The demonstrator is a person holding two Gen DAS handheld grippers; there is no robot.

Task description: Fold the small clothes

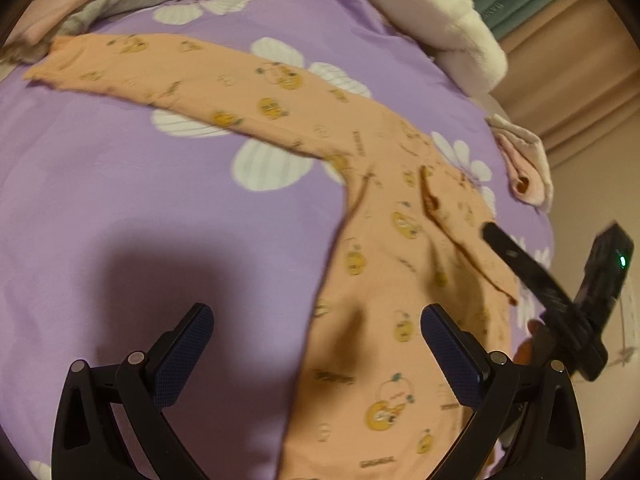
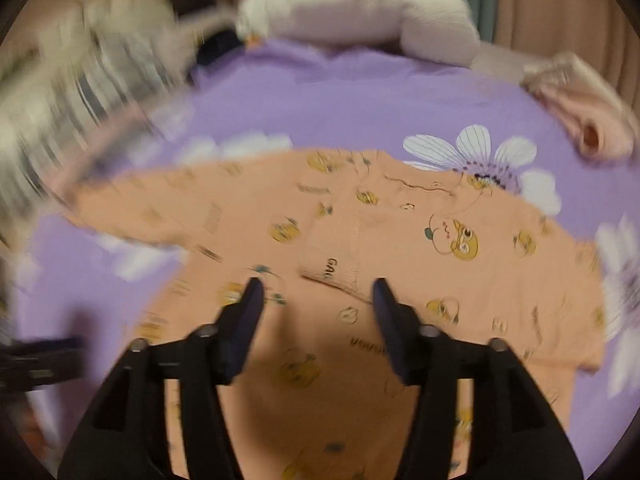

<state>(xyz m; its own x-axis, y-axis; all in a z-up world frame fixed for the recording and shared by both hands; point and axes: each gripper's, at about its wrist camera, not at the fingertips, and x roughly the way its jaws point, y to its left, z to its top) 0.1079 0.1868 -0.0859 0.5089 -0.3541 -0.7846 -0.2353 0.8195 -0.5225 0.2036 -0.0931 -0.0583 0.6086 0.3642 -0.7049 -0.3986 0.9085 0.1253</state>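
Observation:
A small peach long-sleeved top (image 1: pixel 384 264) with yellow cartoon prints lies on a purple flowered bedsheet (image 1: pixel 120 200). One sleeve (image 1: pixel 180 76) stretches out flat to the far left; the other sleeve is folded in over the body. My left gripper (image 1: pixel 316 312) is open and empty, hovering over the top's left side edge. My right gripper (image 2: pixel 318 284) is open and empty above the top (image 2: pixel 400 260), just short of the folded sleeve's cuff (image 2: pixel 332 268). The right gripper also shows at the right of the left wrist view (image 1: pixel 560 300).
A white fluffy blanket (image 1: pixel 432 12) lies at the back of the bed. A folded pink garment (image 1: pixel 524 164) sits at the right edge, also seen in the right wrist view (image 2: pixel 580 116). Pink and grey clothes (image 1: pixel 80 12) are piled at the far left. Curtains hang behind.

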